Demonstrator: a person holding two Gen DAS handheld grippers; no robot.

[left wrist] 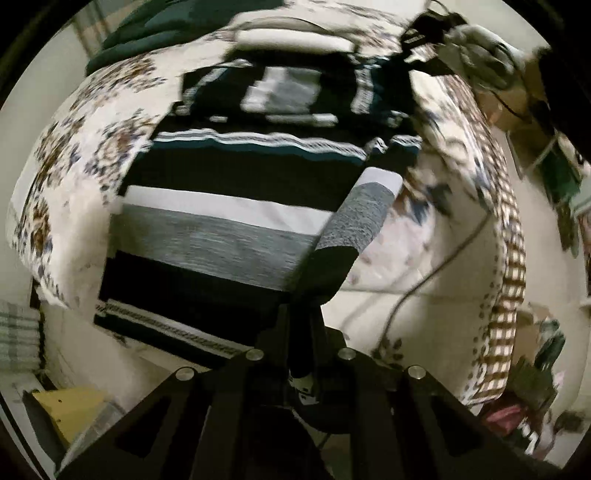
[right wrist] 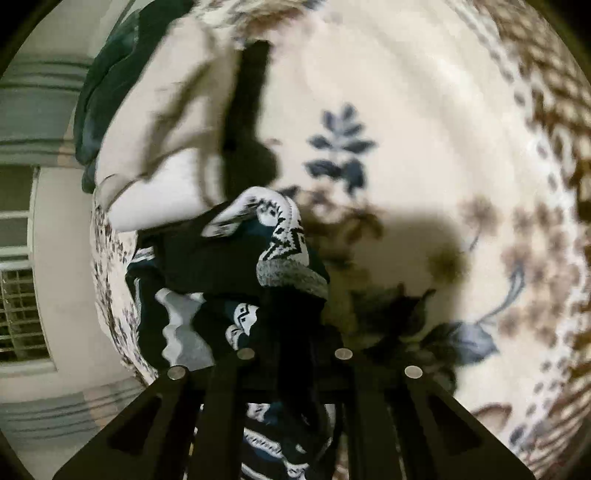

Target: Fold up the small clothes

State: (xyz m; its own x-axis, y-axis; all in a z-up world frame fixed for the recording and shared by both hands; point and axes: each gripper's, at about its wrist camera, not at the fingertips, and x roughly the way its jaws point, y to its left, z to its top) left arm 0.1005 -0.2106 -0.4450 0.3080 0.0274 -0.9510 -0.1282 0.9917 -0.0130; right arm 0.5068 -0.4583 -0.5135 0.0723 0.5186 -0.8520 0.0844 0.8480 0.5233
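Observation:
A small striped sweater [left wrist: 221, 221] in black, white, grey and teal lies spread on a floral bedspread [left wrist: 74, 147]. In the left wrist view my left gripper [left wrist: 304, 306] is shut on one sleeve [left wrist: 362, 218], which rises off the sweater's right side toward the fingers. In the right wrist view my right gripper [right wrist: 291, 328] is shut on a bunched part of the sweater [right wrist: 273, 251] with a white patterned band, held above the bedspread [right wrist: 406, 129]. The fingertips of both grippers are hidden in the dark cloth.
A dark green cloth [left wrist: 155, 33] lies at the bed's far end. A thin cable [left wrist: 424, 280] runs over the cover near its checked border [left wrist: 509, 258]. A yellow box [left wrist: 70, 410] sits low left, and clutter [left wrist: 535, 369] on the floor at right.

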